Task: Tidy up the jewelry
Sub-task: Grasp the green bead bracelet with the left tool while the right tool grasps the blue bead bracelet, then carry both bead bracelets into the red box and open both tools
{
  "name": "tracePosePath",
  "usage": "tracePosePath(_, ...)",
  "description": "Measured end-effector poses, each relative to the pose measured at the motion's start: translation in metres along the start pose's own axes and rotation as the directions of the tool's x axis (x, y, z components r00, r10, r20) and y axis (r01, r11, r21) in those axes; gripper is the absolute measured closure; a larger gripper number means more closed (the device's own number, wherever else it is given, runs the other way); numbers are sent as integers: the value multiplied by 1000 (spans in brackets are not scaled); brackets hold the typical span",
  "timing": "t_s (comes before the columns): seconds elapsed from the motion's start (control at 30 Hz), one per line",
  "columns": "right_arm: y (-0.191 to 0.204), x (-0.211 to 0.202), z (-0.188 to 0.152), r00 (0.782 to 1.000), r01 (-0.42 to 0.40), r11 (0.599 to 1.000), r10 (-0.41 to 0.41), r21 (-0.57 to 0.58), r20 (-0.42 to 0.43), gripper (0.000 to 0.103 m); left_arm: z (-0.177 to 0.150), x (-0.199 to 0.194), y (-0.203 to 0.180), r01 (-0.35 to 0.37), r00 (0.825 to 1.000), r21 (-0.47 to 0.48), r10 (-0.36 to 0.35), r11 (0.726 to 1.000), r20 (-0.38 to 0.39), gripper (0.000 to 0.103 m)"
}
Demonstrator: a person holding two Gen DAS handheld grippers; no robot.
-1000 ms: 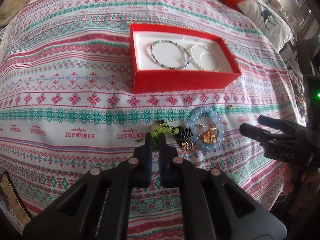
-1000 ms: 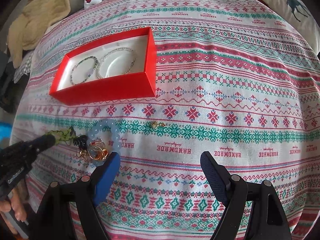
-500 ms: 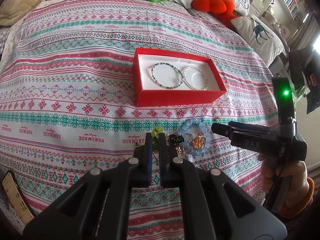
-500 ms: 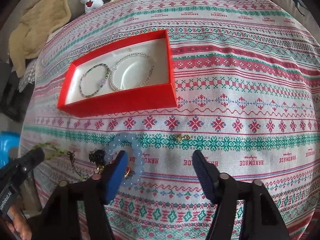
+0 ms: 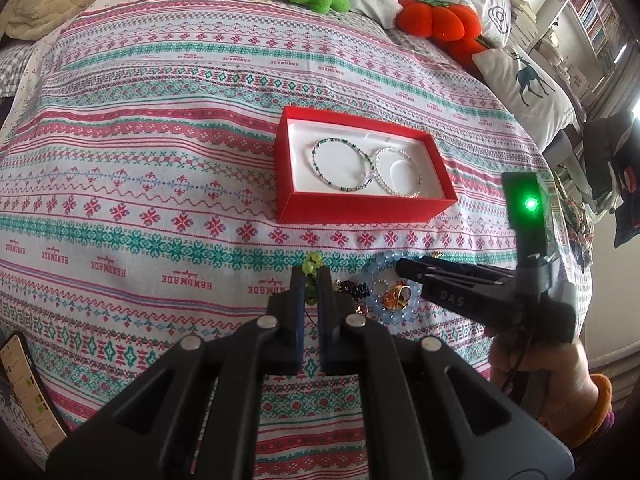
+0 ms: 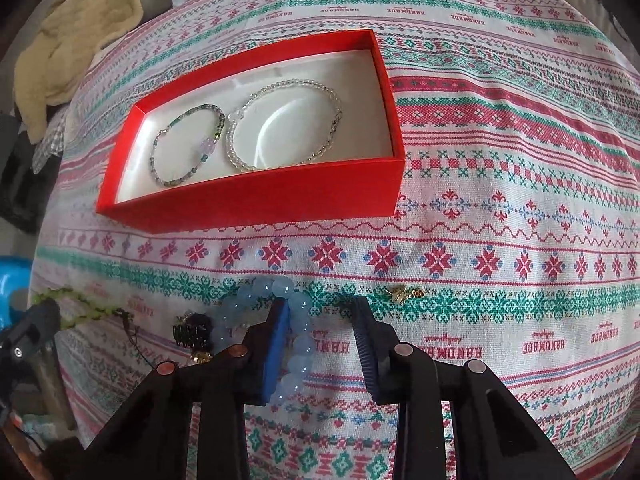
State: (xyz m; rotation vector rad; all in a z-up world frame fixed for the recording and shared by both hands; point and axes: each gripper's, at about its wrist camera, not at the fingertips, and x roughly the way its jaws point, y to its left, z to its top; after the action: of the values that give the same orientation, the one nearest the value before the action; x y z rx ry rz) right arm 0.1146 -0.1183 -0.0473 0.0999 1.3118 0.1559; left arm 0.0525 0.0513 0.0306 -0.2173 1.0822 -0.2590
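Left gripper: the left gripper (image 5: 311,280) is clenched on a green beaded strand (image 6: 76,312), lifted a little off the patterned bedspread (image 5: 140,200); a thin dark cord trails from the strand toward the jewelry pile.
Jewelry pile: a black spring-like piece (image 6: 190,334), gold rings (image 5: 398,294) and a blue bead bracelet (image 6: 298,320) lie close together, in front of the box.
Red box: the open red box (image 6: 256,200) sits beyond the pile, well apart, already holding a dark beaded bracelet (image 6: 188,148) and a clear beaded bracelet (image 6: 280,124).
Right gripper: the right gripper (image 6: 320,320) has just been closing; its jaws straddle the right side of the blue bracelet, one pad inside the loop, the other apparently not yet touching, so nothing is grasped.
Gold earring: a small gold piece (image 6: 404,292) lies alone, to the right.
Step in hand: probably separating the tangled pieces, each tool taking one.
Next move: likely finish the pinch on the blue beads, then part the two carefully so the cord does not drag the rings.
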Motion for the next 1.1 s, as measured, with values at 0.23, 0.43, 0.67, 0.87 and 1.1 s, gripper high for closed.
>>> tracePosePath(0.23, 19, 6, 5, 998, 58, 996, -56, -64, 35, 91, 5, 1, -1, 8, 1000, -3, -8, 1000, -2, 97)
tracePosePath(0.43, 12, -7, -3, 999, 24, 999, -22, -41, 43, 91, 5, -1, -2, 17, 1000, 2, -17, 1000, -1, 97)
tracePosePath(0.67, 19, -43, -16, 995, -2, 999, 6, -45, 102, 91, 4, -5, 1, 16, 1000, -1, -16, 1000, 8, 97)
tracePosePath(0.87, 17, -78, -29, 987, -48, 997, 58, -66, 153, 91, 6, -6, -1, 15, 1000, 2, -15, 1000, 12, 97)
tracePosePath(1.1, 5, -120, -37, 971, -86, 994, 99, -72, 220, 91, 14, -8, -4, 18, 1000, 6, -18, 1000, 22, 97)
